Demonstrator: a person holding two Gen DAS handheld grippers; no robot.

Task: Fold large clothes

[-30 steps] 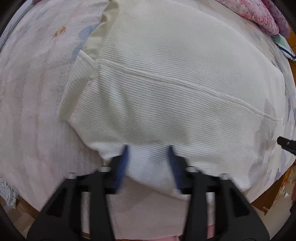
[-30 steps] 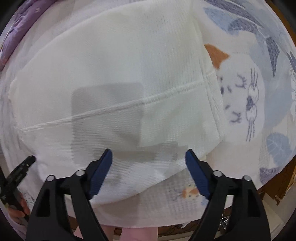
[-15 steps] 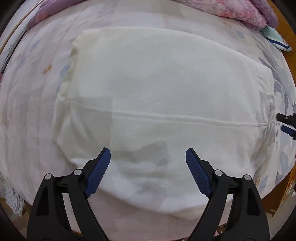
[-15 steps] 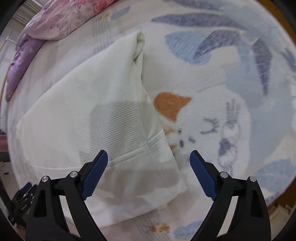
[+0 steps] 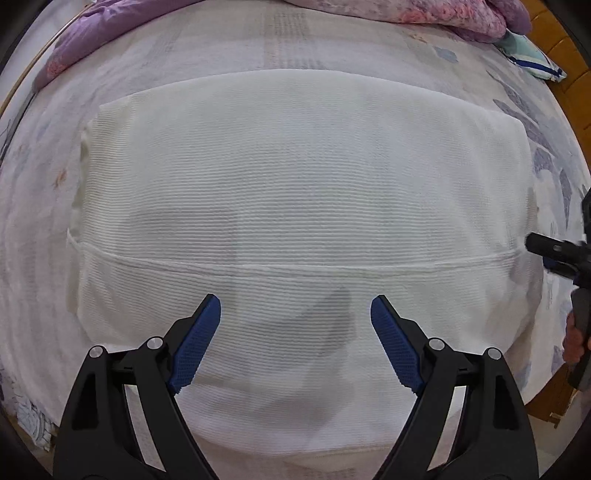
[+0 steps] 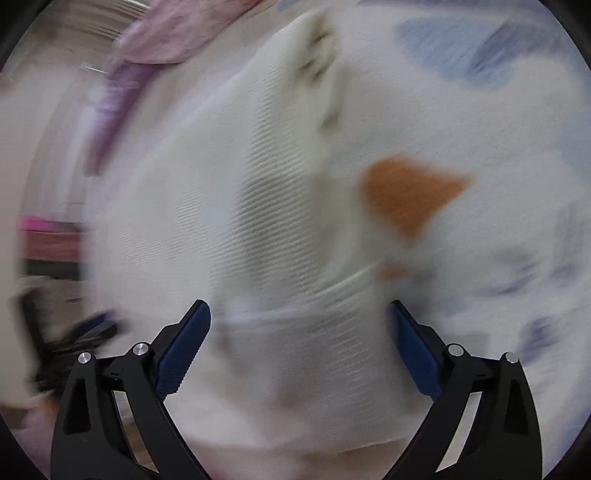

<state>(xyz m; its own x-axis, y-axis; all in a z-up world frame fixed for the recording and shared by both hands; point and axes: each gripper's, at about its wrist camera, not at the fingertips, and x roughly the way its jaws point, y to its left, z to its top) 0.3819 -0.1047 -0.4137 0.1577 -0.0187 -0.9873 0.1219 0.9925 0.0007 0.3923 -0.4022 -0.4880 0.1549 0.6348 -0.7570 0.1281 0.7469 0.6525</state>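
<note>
A cream ribbed garment [image 5: 295, 192] lies folded flat as a wide rectangle on the bed, a seam running across its near part. My left gripper [image 5: 295, 314] is open and empty, hovering above the garment's near edge. My right gripper [image 6: 299, 319] is open and empty over the garment's right end [image 6: 258, 206]; this view is blurred by motion. The right gripper also shows at the right edge of the left wrist view [image 5: 561, 254].
The bed sheet [image 5: 44, 206] is pale with blue leaf prints and an orange patch [image 6: 406, 195]. A purple and pink quilt [image 5: 406, 11] lies bunched along the far side. A wooden bed frame [image 5: 569, 74] is at the right.
My left gripper let go of the garment's near edge, opened and pulled back and up. My right gripper stayed open and swung toward the garment's right end.
</note>
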